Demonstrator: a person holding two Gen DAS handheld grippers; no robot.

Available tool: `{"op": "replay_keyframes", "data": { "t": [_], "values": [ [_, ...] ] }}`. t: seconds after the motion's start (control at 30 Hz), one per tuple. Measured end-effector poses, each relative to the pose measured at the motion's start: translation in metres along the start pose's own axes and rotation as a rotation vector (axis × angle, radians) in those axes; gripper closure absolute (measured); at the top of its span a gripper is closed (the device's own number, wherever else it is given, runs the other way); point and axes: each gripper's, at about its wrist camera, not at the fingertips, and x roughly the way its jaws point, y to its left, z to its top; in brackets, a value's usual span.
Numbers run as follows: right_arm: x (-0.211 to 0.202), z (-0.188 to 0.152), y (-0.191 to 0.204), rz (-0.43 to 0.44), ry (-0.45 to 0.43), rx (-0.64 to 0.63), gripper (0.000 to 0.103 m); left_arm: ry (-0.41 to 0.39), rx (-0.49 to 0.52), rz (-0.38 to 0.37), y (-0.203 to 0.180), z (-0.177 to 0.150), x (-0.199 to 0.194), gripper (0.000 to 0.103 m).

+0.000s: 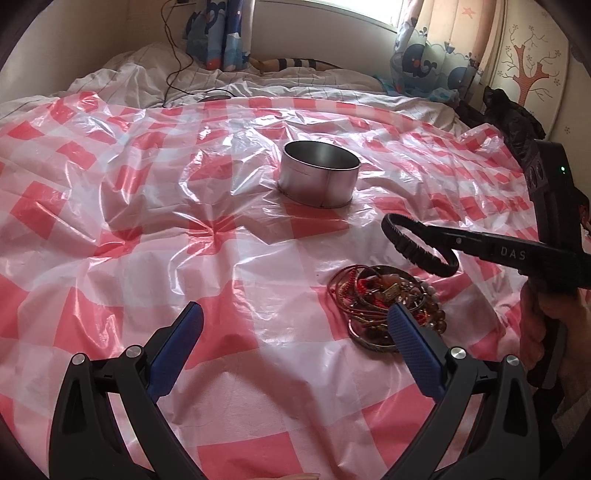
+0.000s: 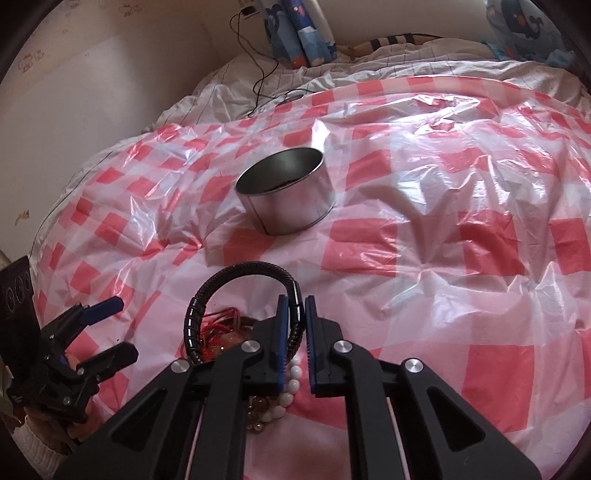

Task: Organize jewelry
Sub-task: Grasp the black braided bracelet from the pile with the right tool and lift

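A black braided bracelet (image 2: 243,271) hangs clear of the sheet, and my right gripper (image 2: 296,301) is shut on its right side; the same bracelet (image 1: 417,243) shows in the left wrist view, above the pile. Beneath it lies a heap of jewelry (image 1: 380,299) with red cords, gold bangles and beads, white beads (image 2: 290,387) among them. A round silver tin (image 1: 318,172), open at the top, stands farther back in the middle; the right wrist view shows the tin (image 2: 286,192) too. My left gripper (image 1: 295,321) is open just left of the heap, with nothing between its blue pads.
Everything rests on a crinkled red-and-white checked plastic sheet (image 1: 147,221) spread over a bed. White bedding (image 1: 236,77), a black cable (image 2: 258,74) and patterned curtains (image 1: 218,33) lie at the far end. A wall (image 2: 92,92) runs along the left side.
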Motion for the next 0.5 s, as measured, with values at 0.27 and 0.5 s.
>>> {"op": "replay_keyframes", "data": {
  "t": [0.27, 0.5],
  "values": [
    [0.002, 0.004, -0.015, -0.053, -0.011, 0.041, 0.093, 0.062, -0.005, -0.186, -0.012, 0.007, 0.02, 0.007],
    [0.003, 0.002, -0.022, -0.048, -0.009, 0.074, 0.093, 0.083, 0.034, -0.258, -0.029, 0.024, 0.044, 0.011]
  ]
}}
